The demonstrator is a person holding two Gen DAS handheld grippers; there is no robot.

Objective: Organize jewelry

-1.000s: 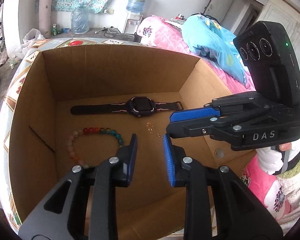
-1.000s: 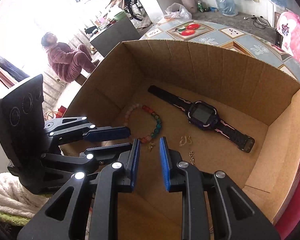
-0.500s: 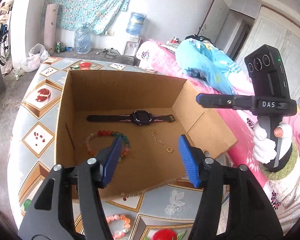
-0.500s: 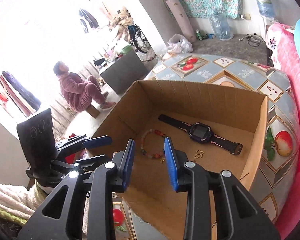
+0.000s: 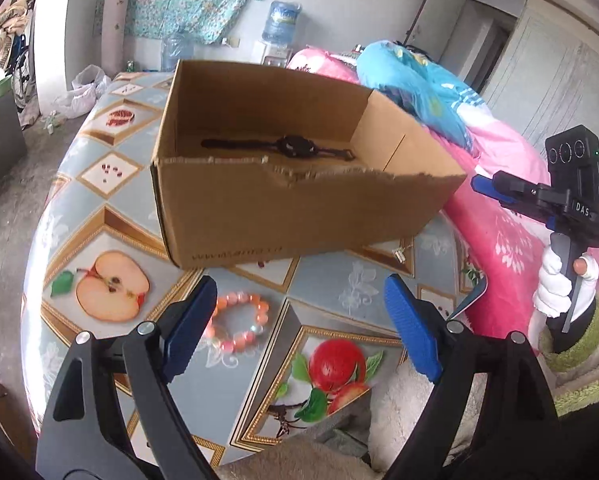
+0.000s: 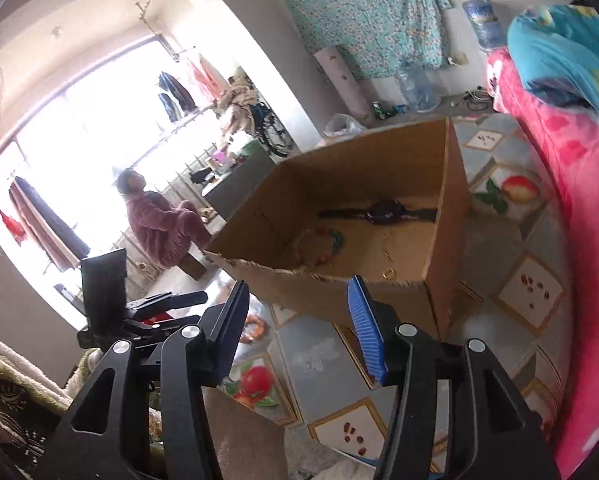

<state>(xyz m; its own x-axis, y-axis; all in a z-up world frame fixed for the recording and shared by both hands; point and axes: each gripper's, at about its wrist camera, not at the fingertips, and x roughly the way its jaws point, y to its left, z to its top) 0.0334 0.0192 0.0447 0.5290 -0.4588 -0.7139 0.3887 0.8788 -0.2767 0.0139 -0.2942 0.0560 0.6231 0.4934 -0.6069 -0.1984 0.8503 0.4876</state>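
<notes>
The watch [image 5: 295, 146] is half hidden behind the box [image 5: 299, 216] wall, while the left gripper [image 5: 299, 328] and right gripper [image 6: 299, 328], angled downward, are opening on nothing.

We wear a white glove [image 5: 553, 292] and green-trimmed fuzzy sleeve [image 5: 579, 344], gripping black handles with ribbed blue pads [image 5: 409, 328].

A cardboard box [image 5: 299, 216] stands on the desk [image 5: 339, 280], with a bed [image 5: 499, 168] along the desk's right side. Inside the box, a watch [image 5: 295, 146] lies near the far wall, and a bead bracelet [image 6: 319, 246] lies nearer the front. On the desk, just before the box, lies a second bracelet [image 5: 237, 322], and a small chain [image 5: 403, 252] lies at the box's front right corner.
</notes>
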